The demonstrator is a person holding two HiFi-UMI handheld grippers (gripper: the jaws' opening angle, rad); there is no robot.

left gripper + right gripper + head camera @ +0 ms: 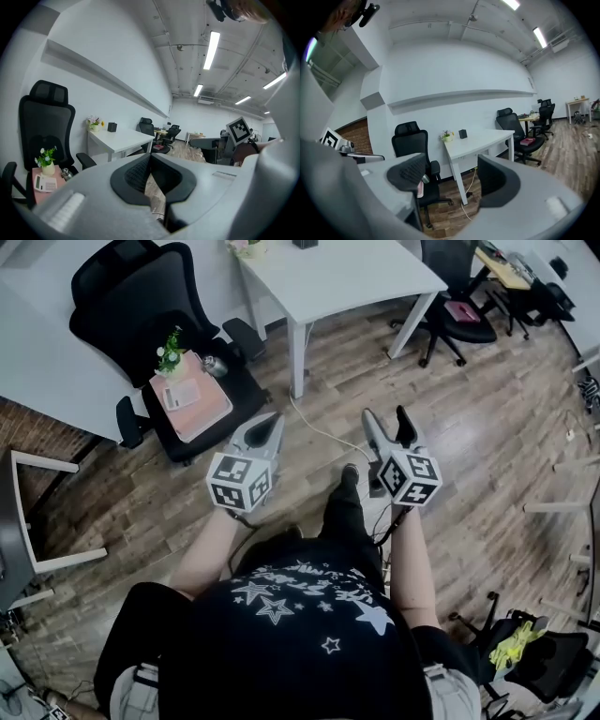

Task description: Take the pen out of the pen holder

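Barely begun: the pen holder stands untouched on the white table, with both grippers well short of it.

The small dark pen holder (462,133) sits at the back of the white table (487,140), just beside a little flower pot (447,136); no pen can be made out in it from here. Judging by this, reaching, gripping and lifting the pen all remain. Well in front of the table, over the wood floor, the left gripper (270,423) has its jaws together on nothing, and the right gripper (387,418) is spread wide, empty.
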